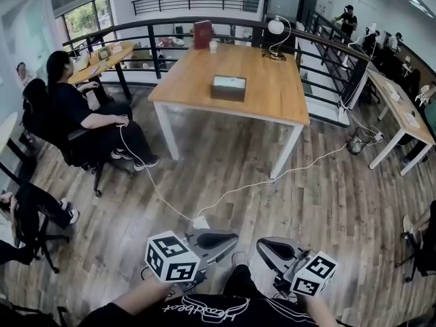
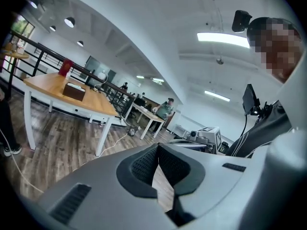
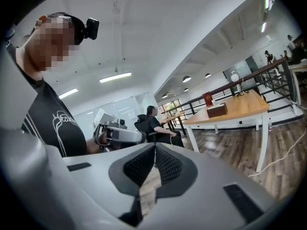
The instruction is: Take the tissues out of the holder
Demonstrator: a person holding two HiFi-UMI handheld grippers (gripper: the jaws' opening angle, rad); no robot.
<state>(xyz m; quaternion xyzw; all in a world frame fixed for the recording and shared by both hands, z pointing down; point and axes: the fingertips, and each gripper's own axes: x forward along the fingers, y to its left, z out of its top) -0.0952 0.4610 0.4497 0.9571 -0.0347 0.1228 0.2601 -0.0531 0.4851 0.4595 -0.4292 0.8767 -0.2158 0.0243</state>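
Note:
The tissue holder (image 1: 228, 87) is a dark box with a pale top, standing on the wooden table (image 1: 272, 94) far ahead. It also shows as a small box in the left gripper view (image 2: 74, 91) and the right gripper view (image 3: 217, 110). Both grippers are low and close to my body, far from the table. My left gripper (image 1: 230, 239) and right gripper (image 1: 264, 247) point toward each other. The left gripper (image 2: 158, 147) has its pads together with nothing between them. The right gripper (image 3: 154, 150) is likewise shut and holds nothing.
A person (image 1: 82, 118) sits on a chair at the left. A white cable (image 1: 272, 179) runs over the wooden floor to a socket block (image 1: 200, 222). A red box (image 1: 202, 34) and a lamp (image 1: 276, 27) stand on the table's far side. A railing (image 1: 170, 29) and more desks lie beyond.

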